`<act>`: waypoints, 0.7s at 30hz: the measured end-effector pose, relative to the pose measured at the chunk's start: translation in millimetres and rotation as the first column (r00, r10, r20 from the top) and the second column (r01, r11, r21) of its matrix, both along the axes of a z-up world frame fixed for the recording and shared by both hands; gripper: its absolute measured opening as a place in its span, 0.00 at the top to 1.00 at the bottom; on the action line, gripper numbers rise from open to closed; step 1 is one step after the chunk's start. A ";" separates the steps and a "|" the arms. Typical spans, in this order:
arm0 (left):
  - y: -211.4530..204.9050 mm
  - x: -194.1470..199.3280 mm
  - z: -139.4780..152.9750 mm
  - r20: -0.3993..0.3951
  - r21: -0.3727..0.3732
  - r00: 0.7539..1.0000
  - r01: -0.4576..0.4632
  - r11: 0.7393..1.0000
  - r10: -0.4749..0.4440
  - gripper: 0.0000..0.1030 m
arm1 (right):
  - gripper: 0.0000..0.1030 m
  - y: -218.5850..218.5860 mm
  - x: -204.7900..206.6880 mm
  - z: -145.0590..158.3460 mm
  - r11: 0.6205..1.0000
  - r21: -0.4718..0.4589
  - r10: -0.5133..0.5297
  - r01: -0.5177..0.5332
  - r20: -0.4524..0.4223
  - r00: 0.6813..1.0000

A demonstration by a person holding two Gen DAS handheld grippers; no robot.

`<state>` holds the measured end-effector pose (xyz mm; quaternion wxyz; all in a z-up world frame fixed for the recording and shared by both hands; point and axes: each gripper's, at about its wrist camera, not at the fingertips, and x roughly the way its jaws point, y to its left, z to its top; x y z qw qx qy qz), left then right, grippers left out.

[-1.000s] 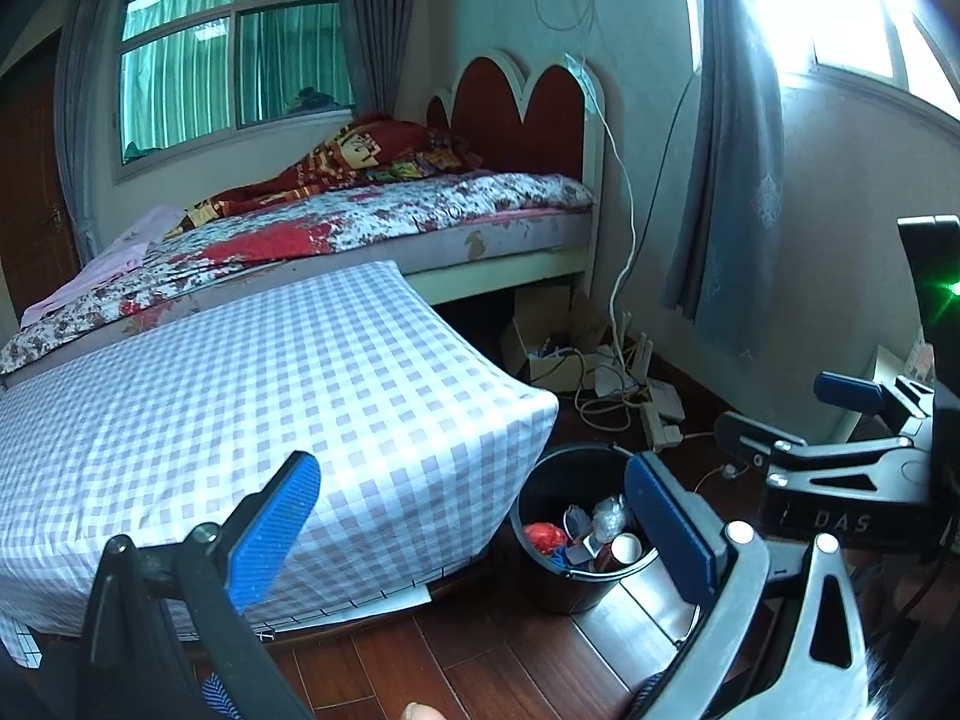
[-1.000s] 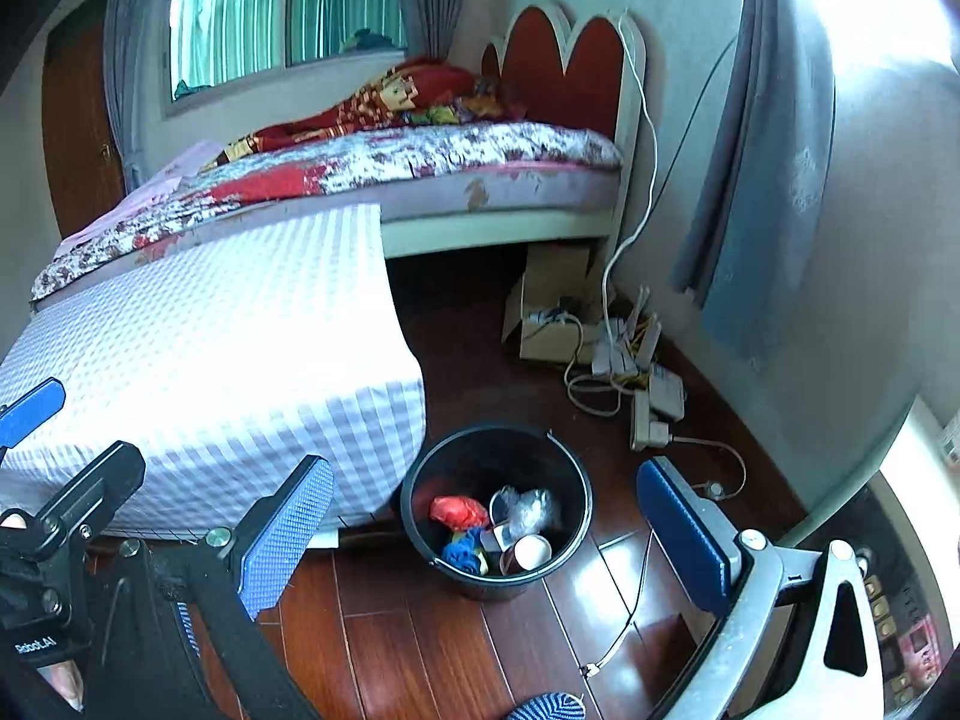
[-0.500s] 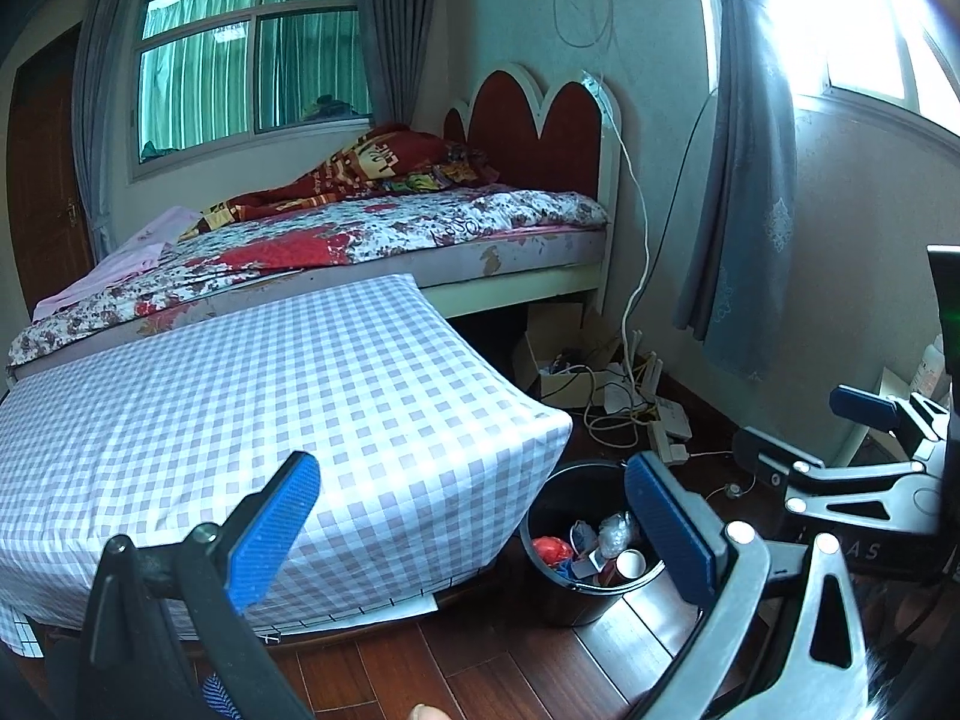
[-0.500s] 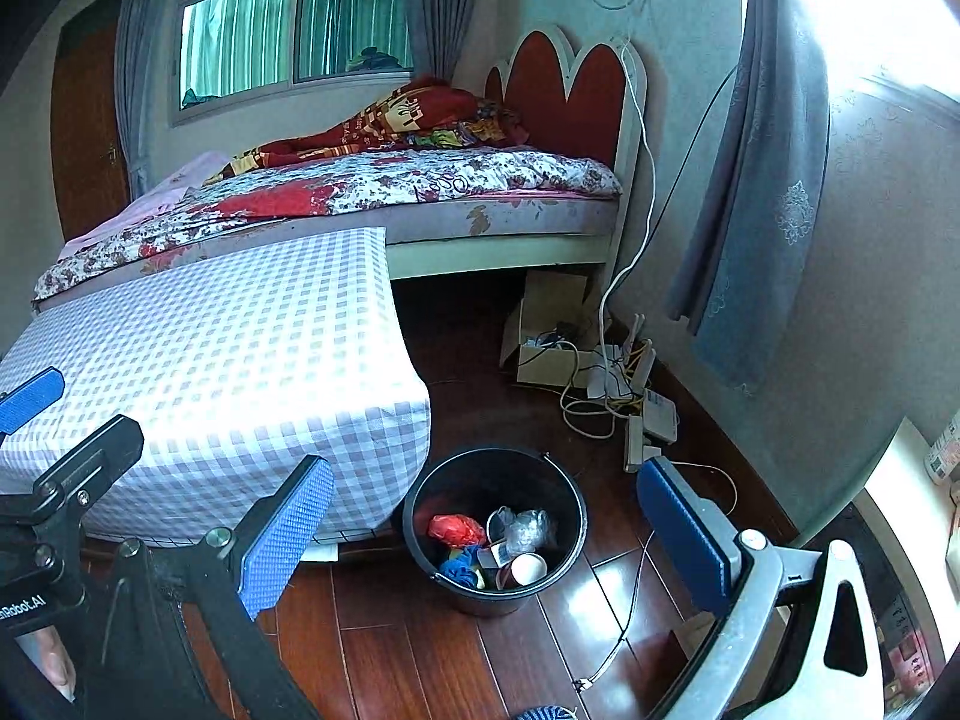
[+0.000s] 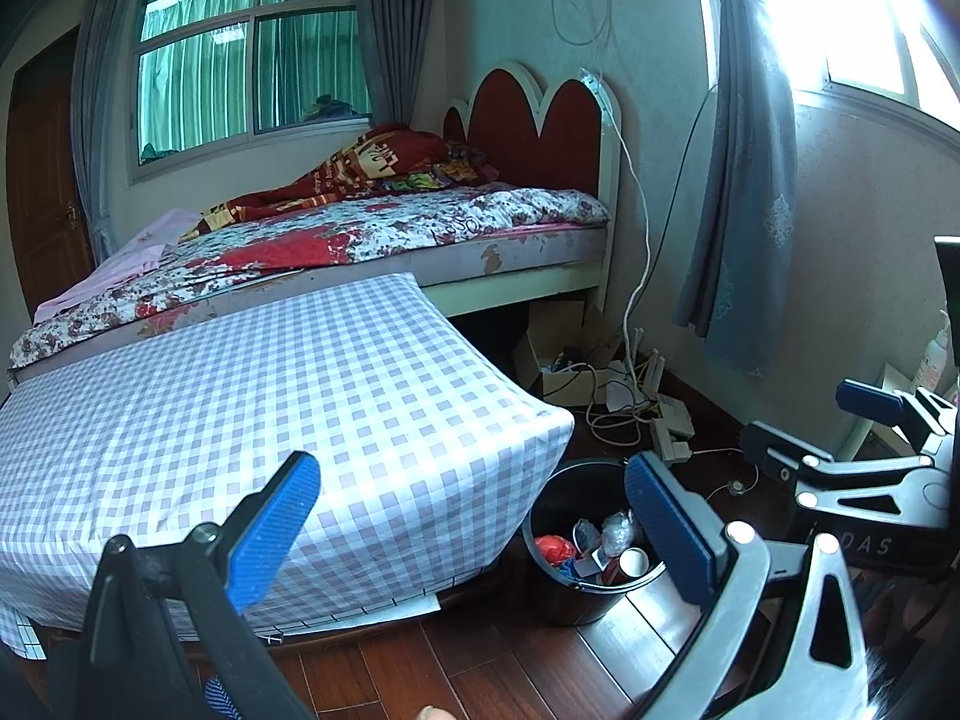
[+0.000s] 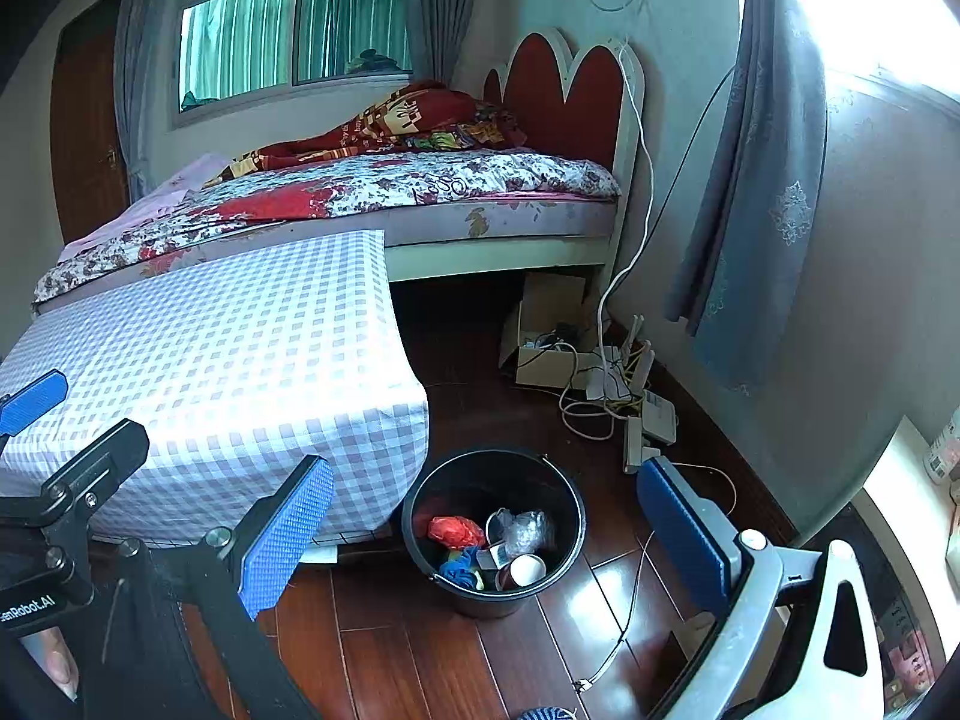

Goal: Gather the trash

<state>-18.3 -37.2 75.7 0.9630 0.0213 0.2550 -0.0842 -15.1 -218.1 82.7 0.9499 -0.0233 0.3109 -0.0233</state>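
Left gripper (image 5: 474,534) wide open, holding nothing; right gripper (image 6: 486,534) likewise spread and empty. Both hang above the wood floor (image 6: 420,660), aimed down at the black bucket (image 6: 564,591) standing just beside the corner of the checked mattress (image 6: 240,360).

Inside the bucket: red crumpled wrapper (image 6: 456,531), clear plastic film (image 6: 528,531), paper cup (image 6: 527,570), blue scrap (image 6: 459,573). All likely light, soft and crushable; film probably slippery.

Bucket looks rigid plastic; best hold is probably the rim, one finger inside. A wire bail seems present, too thin to confirm.
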 end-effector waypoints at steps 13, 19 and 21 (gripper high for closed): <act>-0.7 1.0 0.7 0.000 0.003 1.000 0.004 1.000 -0.004 0.01 | 0.01 -1.1 -0.4 0.4 1.000 -0.001 0.002 -0.002 -0.003 1.000; -1.9 1.3 0.7 -0.001 0.004 1.000 0.005 1.000 -0.005 0.01 | 0.01 -0.9 0.0 -0.1 1.000 -0.002 0.001 -0.001 -0.003 1.000; -1.9 1.3 0.7 0.000 0.005 1.000 0.005 1.000 -0.005 0.01 | 0.01 -0.8 0.4 -0.5 1.000 -0.003 0.000 0.000 -0.003 1.000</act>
